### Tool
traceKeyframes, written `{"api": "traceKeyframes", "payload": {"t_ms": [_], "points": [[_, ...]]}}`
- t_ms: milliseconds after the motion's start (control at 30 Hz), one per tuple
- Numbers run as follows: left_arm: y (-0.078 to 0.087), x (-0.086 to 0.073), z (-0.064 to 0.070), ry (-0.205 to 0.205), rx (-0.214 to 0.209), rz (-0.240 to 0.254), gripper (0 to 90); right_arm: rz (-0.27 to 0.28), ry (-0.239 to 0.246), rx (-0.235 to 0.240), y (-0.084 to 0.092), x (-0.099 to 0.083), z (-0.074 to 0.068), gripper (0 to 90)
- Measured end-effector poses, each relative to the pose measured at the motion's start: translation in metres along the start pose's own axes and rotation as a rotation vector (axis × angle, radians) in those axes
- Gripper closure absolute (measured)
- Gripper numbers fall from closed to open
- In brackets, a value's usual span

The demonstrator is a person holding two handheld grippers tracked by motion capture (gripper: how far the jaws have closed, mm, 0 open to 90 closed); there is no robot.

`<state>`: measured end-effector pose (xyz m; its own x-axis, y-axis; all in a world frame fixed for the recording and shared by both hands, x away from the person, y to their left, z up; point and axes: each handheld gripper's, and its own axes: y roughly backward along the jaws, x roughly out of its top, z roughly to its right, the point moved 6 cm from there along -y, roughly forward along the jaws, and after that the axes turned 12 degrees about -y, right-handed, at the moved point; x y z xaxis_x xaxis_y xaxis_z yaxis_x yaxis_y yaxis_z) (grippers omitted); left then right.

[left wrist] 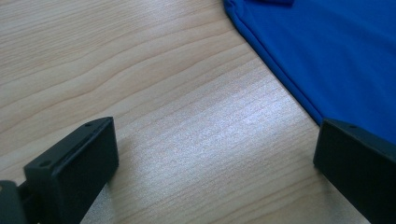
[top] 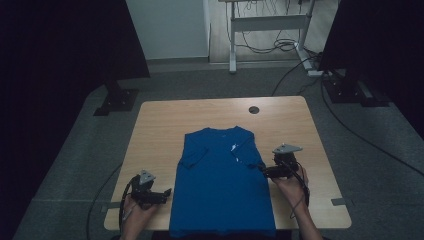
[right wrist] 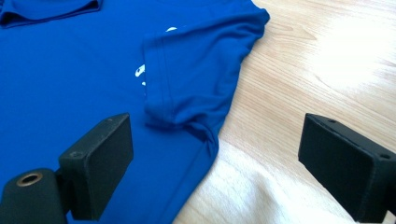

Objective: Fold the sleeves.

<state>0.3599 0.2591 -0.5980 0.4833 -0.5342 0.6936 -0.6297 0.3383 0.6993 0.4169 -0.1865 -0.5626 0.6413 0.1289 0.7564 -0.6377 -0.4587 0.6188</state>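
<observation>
A blue T-shirt (top: 222, 180) lies flat on the wooden table (top: 160, 125), collar away from me, both short sleeves folded in over the chest. My left gripper (top: 166, 192) rests by the shirt's left edge, open, with bare wood between its jaws and the blue hem (left wrist: 289, 88) just beyond. My right gripper (top: 262, 170) hovers at the shirt's right edge, open, nothing between its pads. In the right gripper view the folded sleeve (right wrist: 196, 70) with a small white print (right wrist: 140, 71) beside it lies in front of the jaws.
A round cable port (top: 254, 109) sits near the table's far edge. Black stands (top: 117, 97) flank the table on the grey floor, and a desk frame with cables (top: 270, 35) stands behind. Bare wood lies on both sides of the shirt.
</observation>
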Motion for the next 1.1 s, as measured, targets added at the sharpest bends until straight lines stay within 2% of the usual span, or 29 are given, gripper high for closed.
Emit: {"api": "traceKeyframes", "payload": {"t_ms": [667, 1100], "points": [[0.0, 0.0, 0.0, 0.0, 0.0, 0.0, 0.1, 0.004, -0.039, -0.054, 0.034, -0.039, 0.029, 10.2], [0.0, 0.0, 0.0, 0.004, 0.003, 0.0, 0.0, -0.065, -0.059, -0.09, 0.041, -0.074, 0.041, 9.6]]}}
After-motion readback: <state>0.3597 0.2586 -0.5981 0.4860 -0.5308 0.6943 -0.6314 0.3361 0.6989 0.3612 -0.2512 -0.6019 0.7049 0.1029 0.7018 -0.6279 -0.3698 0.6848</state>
